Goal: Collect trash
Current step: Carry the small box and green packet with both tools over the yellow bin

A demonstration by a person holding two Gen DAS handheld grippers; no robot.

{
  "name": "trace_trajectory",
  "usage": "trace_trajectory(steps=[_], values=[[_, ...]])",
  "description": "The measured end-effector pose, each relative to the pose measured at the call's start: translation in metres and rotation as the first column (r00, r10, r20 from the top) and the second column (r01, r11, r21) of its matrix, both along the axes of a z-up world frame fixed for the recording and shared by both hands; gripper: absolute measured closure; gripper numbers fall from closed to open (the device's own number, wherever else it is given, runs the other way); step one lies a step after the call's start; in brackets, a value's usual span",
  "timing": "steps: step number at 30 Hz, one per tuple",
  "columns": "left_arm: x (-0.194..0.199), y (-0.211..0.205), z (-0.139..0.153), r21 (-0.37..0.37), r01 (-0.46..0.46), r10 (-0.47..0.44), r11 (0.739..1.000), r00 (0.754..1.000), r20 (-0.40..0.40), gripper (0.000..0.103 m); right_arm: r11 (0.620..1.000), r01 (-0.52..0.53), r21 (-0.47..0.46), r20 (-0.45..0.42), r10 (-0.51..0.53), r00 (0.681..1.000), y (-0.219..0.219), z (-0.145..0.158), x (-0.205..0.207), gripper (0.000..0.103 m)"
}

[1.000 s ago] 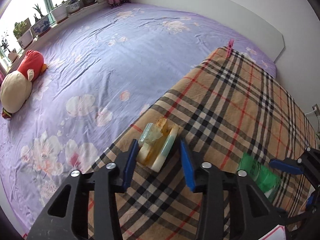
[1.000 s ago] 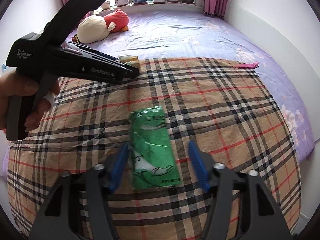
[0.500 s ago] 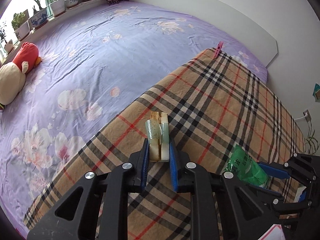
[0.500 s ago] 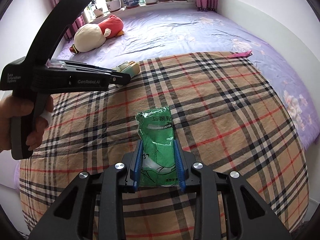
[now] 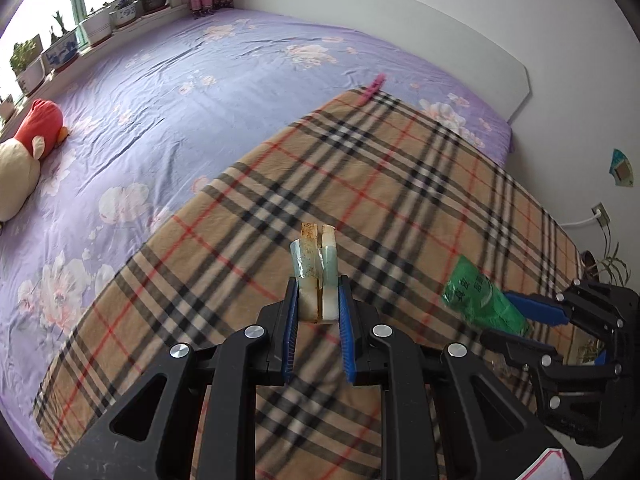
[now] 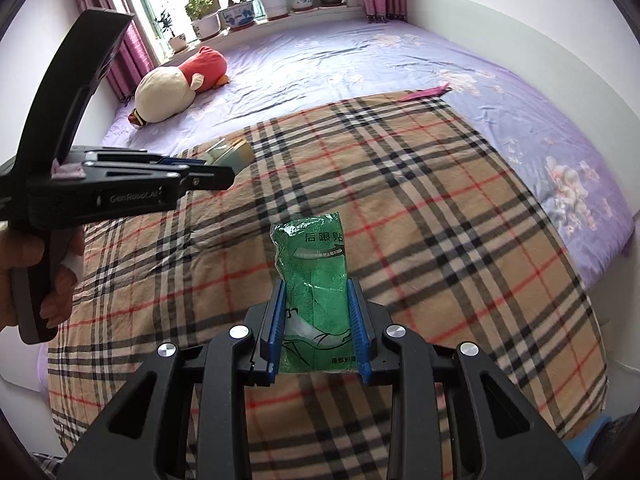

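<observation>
My left gripper (image 5: 318, 300) is shut on a crumpled pale wrapper (image 5: 316, 264) of cream and clear plastic, lifted a little above the plaid blanket (image 5: 400, 184). My right gripper (image 6: 316, 300) is shut on a green plastic packet (image 6: 314, 260) with white print, also raised off the blanket. In the left wrist view the right gripper (image 5: 524, 316) with the green packet (image 5: 480, 296) shows at the right. The right wrist view shows the left gripper (image 6: 230, 170) at the left, held by a hand (image 6: 60, 280), with the wrapper (image 6: 230, 152) at its tip.
The plaid blanket covers the near part of a bed with a purple flowered sheet (image 5: 180, 92). A pink clothes peg (image 5: 374, 86) lies at the blanket's far edge. A red and cream plush toy (image 6: 180, 80) lies near the windowsill with potted plants (image 6: 240, 12).
Both grippers closed from open: the left on the pale wrapper, the right on the green packet. Both then lifted their items off the blanket and drew back.
</observation>
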State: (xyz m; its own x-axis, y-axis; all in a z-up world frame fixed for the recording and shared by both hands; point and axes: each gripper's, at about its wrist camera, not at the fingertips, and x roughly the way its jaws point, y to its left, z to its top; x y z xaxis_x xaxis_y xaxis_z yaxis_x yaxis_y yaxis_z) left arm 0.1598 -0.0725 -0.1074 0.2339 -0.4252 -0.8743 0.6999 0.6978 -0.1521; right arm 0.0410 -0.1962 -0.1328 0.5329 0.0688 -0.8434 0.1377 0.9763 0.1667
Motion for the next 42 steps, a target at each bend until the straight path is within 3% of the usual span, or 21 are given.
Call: trace_trajectory(steps=[11, 20, 27, 33, 42], values=[[-0.074, -0.054, 0.018, -0.019, 0.152, -0.153, 0.988, 0.988, -0.001, 0.084, 0.990, 0.140, 0.020, 0.026, -0.141, 0.990, -0.050, 0.014, -0.065, 0.072], [-0.140, -0.122, 0.028, -0.015, 0.338, -0.338, 0.941, 0.941, 0.014, 0.084, 0.955, 0.295, 0.039, 0.037, -0.296, 0.954, -0.101, 0.017, -0.133, 0.072], [-0.190, -0.183, 0.027, -0.005, 0.478, -0.478, 0.878, 0.878, 0.015, 0.084, 0.903, 0.425, 0.056, 0.032, -0.427, 0.904, -0.146, 0.012, -0.197, 0.072], [-0.234, -0.242, 0.018, -0.005, 0.592, -0.592, 0.806, 0.806, 0.007, 0.084, 0.839, 0.540, 0.071, 0.010, -0.542, 0.840, -0.194, 0.000, -0.257, 0.072], [-0.300, -0.327, -0.014, 0.026, 0.713, -0.711, 0.701, 0.701, -0.046, 0.084, 0.769, 0.632, 0.099, -0.048, -0.630, 0.775, -0.263, -0.040, -0.327, 0.072]])
